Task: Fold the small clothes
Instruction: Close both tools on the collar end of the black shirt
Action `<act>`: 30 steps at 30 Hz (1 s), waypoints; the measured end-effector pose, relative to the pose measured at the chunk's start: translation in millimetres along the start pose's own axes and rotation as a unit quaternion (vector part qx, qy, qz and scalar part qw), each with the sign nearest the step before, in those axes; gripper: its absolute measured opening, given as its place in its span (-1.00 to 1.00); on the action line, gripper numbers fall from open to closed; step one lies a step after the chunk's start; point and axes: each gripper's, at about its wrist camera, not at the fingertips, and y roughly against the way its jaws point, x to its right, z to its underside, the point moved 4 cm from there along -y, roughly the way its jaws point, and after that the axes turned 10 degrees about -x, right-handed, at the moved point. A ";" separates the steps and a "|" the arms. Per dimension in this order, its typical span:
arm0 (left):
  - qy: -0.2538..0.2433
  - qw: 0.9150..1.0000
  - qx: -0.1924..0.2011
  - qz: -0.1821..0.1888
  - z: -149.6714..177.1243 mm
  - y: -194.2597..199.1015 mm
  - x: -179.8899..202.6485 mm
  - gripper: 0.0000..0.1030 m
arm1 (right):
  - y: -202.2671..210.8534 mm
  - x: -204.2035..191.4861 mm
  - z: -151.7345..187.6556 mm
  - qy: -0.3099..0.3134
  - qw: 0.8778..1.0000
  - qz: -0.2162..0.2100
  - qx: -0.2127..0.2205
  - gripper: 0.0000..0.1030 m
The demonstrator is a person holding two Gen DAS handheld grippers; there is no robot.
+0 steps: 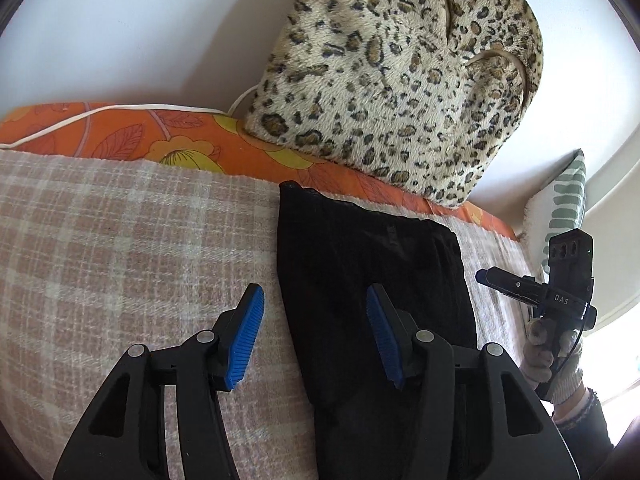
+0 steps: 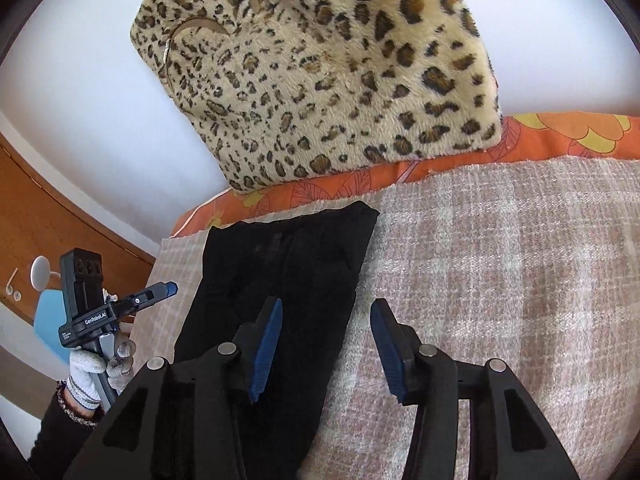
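Left wrist view: the left gripper [image 1: 316,336] stands with its jaws wide apart and nothing between them; one blue pad [image 1: 245,340] hangs over the checked blanket [image 1: 120,248], the other over the black garment [image 1: 372,280]. The garment lies flat in the centre and lower centre of the frame as a long dark strip running up toward the orange floral sheet [image 1: 192,140], with a leopard-print cushion [image 1: 392,80] behind it in the upper centre. At the right edge the right gripper [image 1: 486,278] is seen side-on in a gloved hand [image 1: 548,356], off the garment's right edge; from this angle its opening cannot be told. Right wrist view: the right gripper [image 2: 326,344] is open and empty, straddling the garment's right-hand edge in the lower centre; the left gripper [image 2: 170,288] appears at the lower left, beside the cloth. Judgement: the black garment [image 2: 280,280] looks thin, soft and light, probably a fine knit or mesh, so it should drape limply, slide little on the coarse blanket and snag easily. Best hold appears to be a shallow pinch on the outer edges or far corners, one per gripper, lifting evenly to avoid bunching.
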 end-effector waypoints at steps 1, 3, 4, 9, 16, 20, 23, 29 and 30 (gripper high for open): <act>0.001 1.000 0.000 0.002 -4.0 -4.1 -1.1 0.01 | -2.3 2.9 -5.4 -0.005 1.000 -0.005 0.002 -0.12; 0.006 1.000 0.002 0.005 -11.6 -10.2 -4.1 0.01 | -6.6 8.8 -15.6 -0.017 1.000 -0.018 0.006 -0.15; 0.008 1.000 0.002 0.008 -14.9 -12.9 -5.7 0.01 | -9.4 11.7 -20.7 -0.024 0.999 -0.022 0.007 -0.18; 0.012 1.000 0.002 0.012 -28.8 -25.0 -11.5 0.01 | -25.2 21.7 -36.2 -0.047 0.998 -0.041 -0.002 -0.28; 0.004 1.000 0.010 0.006 -37.4 -34.0 -17.6 0.01 | -43.0 13.4 -51.3 -0.011 1.000 -0.010 -0.025 -0.92; -0.006 1.000 0.012 0.002 -38.8 -35.5 -16.6 0.01 | -40.5 6.4 -69.7 0.014 1.000 0.010 -0.017 -0.93; 0.006 1.000 0.015 0.018 -40.8 -35.4 -19.2 0.01 | -40.0 6.3 -76.4 0.011 0.999 0.028 -0.019 -0.54; 0.004 0.999 0.016 0.033 -42.0 -36.2 -18.4 0.01 | -31.0 17.4 -59.2 -0.004 1.000 -0.008 -0.017 -0.12; 0.000 0.999 0.016 0.033 -41.5 -36.5 -17.7 0.01 | -31.3 19.4 -54.4 -0.007 1.000 -0.017 -0.021 -0.13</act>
